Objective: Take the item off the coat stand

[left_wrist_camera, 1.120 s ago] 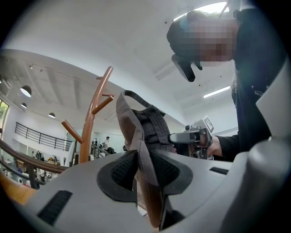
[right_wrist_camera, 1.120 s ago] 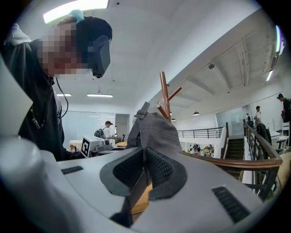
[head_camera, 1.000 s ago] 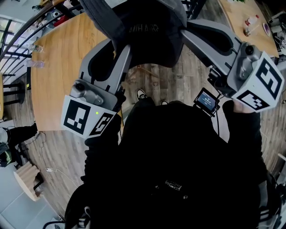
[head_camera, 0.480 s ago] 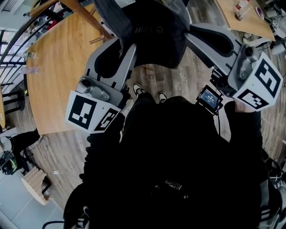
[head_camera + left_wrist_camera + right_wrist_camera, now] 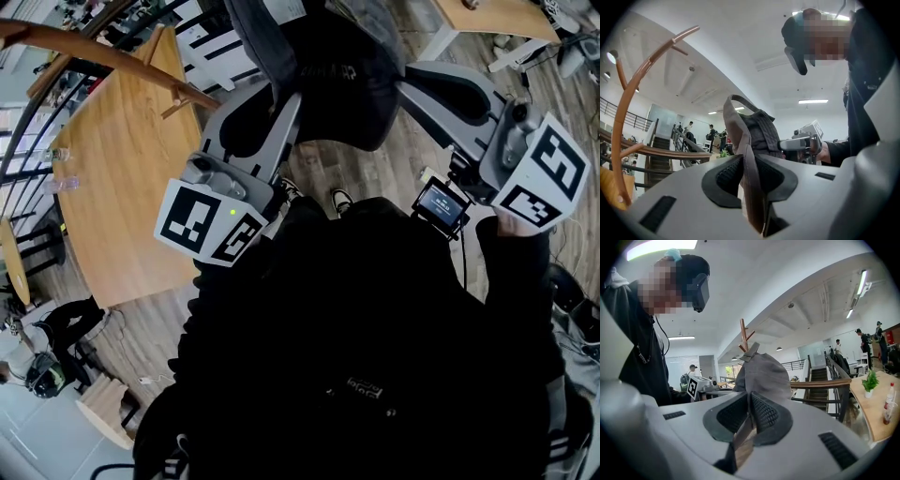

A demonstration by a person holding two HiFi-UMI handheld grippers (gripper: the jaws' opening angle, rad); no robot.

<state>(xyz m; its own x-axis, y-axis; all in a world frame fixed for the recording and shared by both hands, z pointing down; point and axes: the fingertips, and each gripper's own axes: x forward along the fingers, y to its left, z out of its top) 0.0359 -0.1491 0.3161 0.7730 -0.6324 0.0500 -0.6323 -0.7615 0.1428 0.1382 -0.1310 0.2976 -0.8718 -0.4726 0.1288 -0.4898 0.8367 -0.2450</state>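
Both grippers are clamped on the grey bag (image 5: 761,133). The left gripper (image 5: 752,187), whose jaws have just been closing, pinches its brown strap (image 5: 740,140), and the right gripper (image 5: 749,416) bites the fabric edge. The bag hangs between them, apparently clear of the coat stand (image 5: 626,108) beyond, so hold both grips firm and level and draw the strap loop away from the hooks.

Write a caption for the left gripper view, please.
The left gripper, jaws just closed further, pinches the bag strap; coat stand at left.
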